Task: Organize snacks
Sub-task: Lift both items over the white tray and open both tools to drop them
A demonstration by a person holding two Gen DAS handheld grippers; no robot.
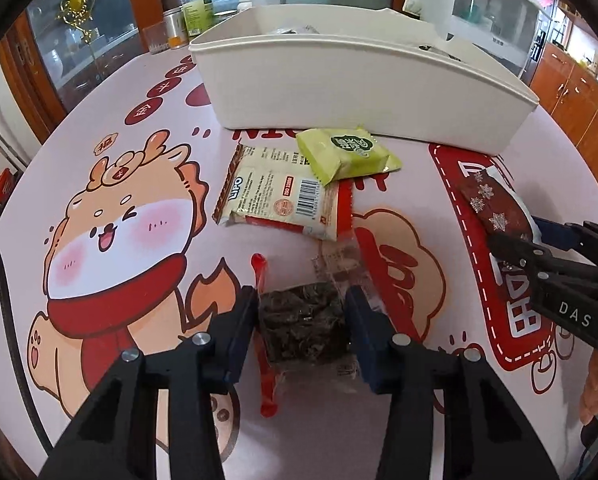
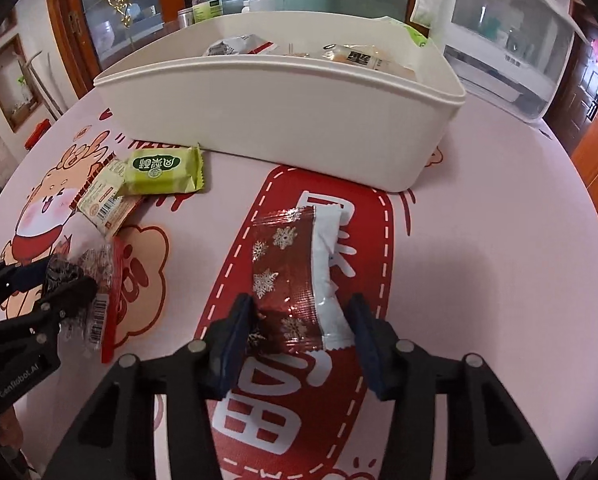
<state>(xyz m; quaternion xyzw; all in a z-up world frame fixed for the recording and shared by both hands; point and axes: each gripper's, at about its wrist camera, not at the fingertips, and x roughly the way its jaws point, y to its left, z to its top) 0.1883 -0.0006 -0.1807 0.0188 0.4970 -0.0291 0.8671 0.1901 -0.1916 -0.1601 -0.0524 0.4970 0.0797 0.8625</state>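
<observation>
My left gripper is shut on a clear packet of dark dried snack with a red edge, which lies on the table. Its pads press the packet's two sides. My right gripper is shut on the near end of a long red packet with silver snowflakes, also flat on the table. A cream Lipo wafer pack and a green packet lie just beyond the left gripper. Behind them stands a white bin that holds several snacks.
The table wears a pink cartoon cloth with a red panel. Bottles and jars stand behind the bin, and a white appliance at the back right. The two grippers sit close, side by side.
</observation>
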